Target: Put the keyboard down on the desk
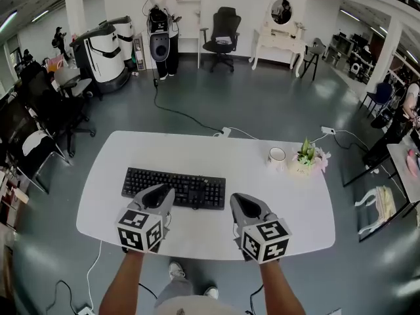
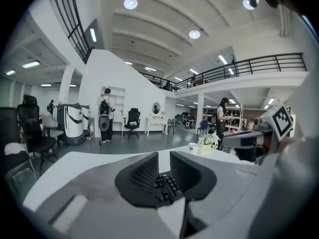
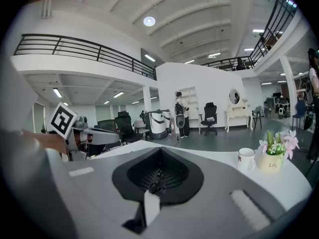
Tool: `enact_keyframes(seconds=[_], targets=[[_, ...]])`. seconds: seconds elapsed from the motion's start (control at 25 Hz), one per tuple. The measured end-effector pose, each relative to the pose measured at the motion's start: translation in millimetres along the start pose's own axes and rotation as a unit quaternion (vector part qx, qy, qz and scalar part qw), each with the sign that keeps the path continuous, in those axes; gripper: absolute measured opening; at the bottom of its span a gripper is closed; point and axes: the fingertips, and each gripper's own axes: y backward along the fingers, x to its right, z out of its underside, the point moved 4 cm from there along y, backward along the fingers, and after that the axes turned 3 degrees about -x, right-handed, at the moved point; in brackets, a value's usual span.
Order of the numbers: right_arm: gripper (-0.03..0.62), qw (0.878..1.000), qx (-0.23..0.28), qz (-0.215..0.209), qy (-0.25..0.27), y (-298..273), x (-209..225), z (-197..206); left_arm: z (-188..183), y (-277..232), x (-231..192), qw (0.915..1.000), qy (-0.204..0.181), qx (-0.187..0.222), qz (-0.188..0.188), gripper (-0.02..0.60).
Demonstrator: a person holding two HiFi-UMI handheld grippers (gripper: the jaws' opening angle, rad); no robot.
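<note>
The black keyboard [image 1: 190, 188] lies flat on the white desk [image 1: 289, 205], left of its middle. My left gripper [image 1: 162, 194] rests over the keyboard's near edge; in the left gripper view its jaws [image 2: 164, 159] stand a narrow gap apart, with keys of the keyboard [image 2: 167, 187] showing through the gap and no pad pressing on it. My right gripper [image 1: 241, 203] sits on the bare desk just right of the keyboard, not touching it. In the right gripper view its jaws [image 3: 159, 151] meet at the tips.
A white mug [image 1: 277, 154] and a small flower pot [image 1: 306, 159] stand at the desk's far right. A cable [image 1: 226, 132] leaves the far edge. Office chairs [image 1: 49, 120] stand to the left; a person [image 1: 161, 18] stands far back.
</note>
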Motion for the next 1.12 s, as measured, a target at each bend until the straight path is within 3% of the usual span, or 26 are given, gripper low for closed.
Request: enact_keyframes(seconds=[0.24,1.12], targets=[[-0.002,1.0,0.009,-0.005,0.013,3,-6,-6,-10,16,3,0.9989,-0.032,0.022,-0.026,0.007],[-0.002,1.0,0.015,-0.006,0.012,7,-17,-3,6,28,6,0.9982,-0.042,0.021,-0.038,0.005]])
